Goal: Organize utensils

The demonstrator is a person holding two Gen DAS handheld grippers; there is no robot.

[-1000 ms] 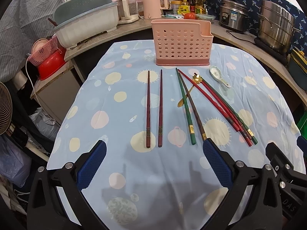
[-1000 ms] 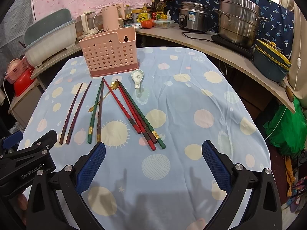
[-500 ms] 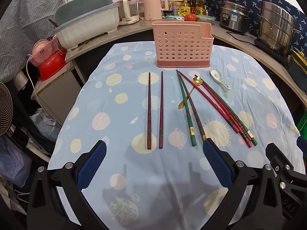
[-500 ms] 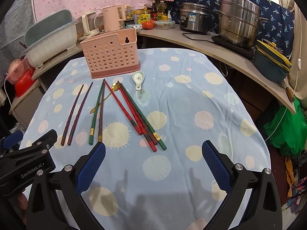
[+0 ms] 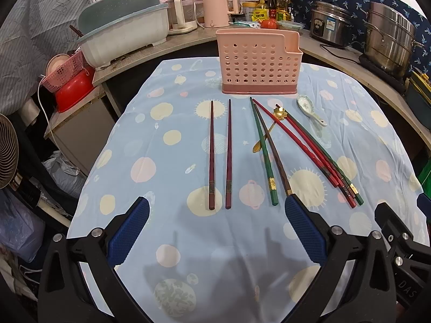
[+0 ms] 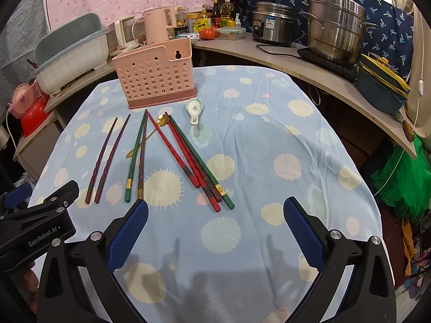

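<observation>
Both spread, holding nothing: left hand-held gripper (image 5: pixel 216 215) reads "GenRobot.AI" | right hand-held gripper (image 6: pixel 215 216) | chopsticks (image 5: pixel 219 153)

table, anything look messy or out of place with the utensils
Yes. The gold spoon lies tangled under crossing chopsticks, and the red and green chopsticks sit in a slanted heap. Only the dark pair lies parallel. The pink holder looks empty.

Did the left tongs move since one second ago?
Yes. The left tongs drew slightly back from the pink holder, which now appears lower in their view.
</observation>
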